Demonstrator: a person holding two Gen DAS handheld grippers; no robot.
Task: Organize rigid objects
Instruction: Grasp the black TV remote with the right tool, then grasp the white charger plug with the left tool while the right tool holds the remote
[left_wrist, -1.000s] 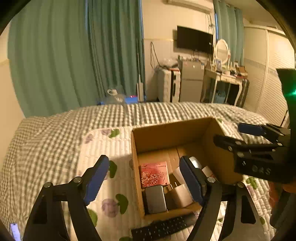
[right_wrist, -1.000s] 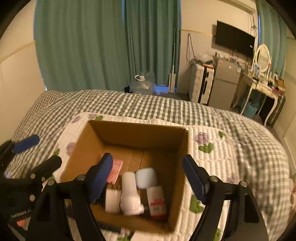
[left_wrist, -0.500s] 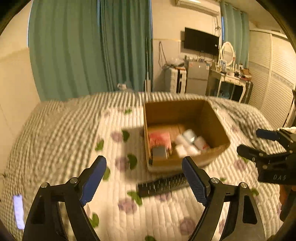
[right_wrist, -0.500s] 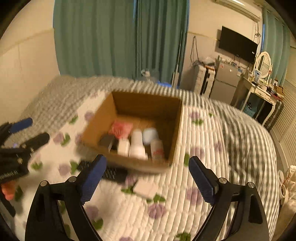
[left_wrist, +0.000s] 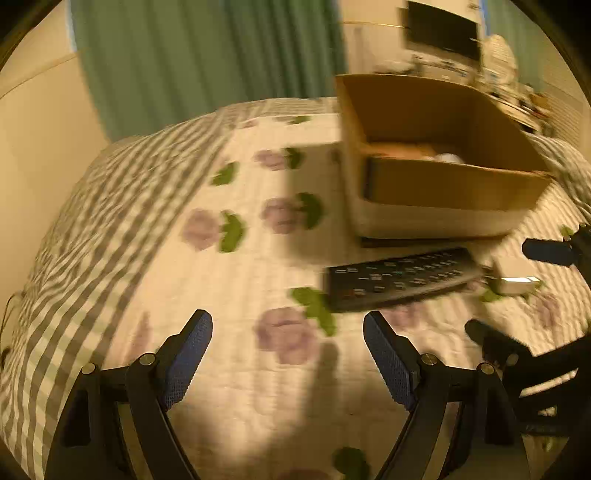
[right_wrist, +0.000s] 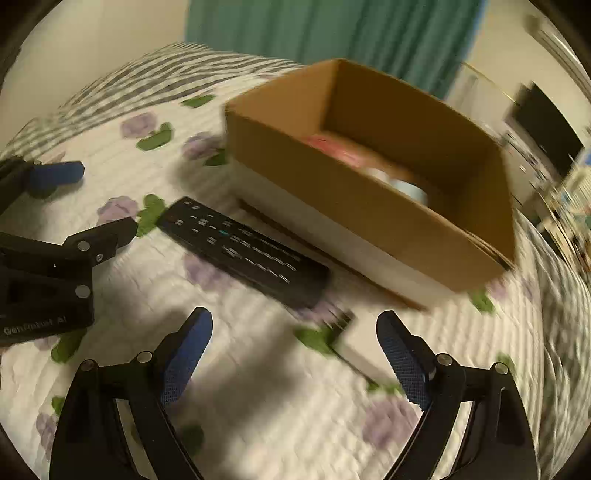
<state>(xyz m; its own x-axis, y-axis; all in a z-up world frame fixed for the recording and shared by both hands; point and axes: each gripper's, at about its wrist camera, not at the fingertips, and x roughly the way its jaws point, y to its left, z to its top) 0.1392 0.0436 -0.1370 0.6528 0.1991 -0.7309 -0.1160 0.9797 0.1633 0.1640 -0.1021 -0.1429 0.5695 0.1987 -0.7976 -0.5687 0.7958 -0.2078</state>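
Note:
A black remote control (left_wrist: 399, 278) (right_wrist: 243, 253) lies on the floral quilt in front of an open cardboard box (left_wrist: 443, 184) (right_wrist: 369, 206) that holds several small items. A small white box (left_wrist: 515, 275) (right_wrist: 360, 345) lies on the quilt beside the remote. My left gripper (left_wrist: 288, 343) is open and empty, low over the quilt, just short of the remote. My right gripper (right_wrist: 293, 339) is open and empty, with the white box between its fingers and a little ahead. Both views are blurred.
The quilt (left_wrist: 229, 280) covers a bed with a grey checked blanket (left_wrist: 92, 240). Green curtains (left_wrist: 207, 55) hang behind. A desk and a TV (right_wrist: 546, 125) stand at the far right.
Both grippers have dropped from high above the box down close to the quilt, in front of the box. The remote and white box now appear much nearer.

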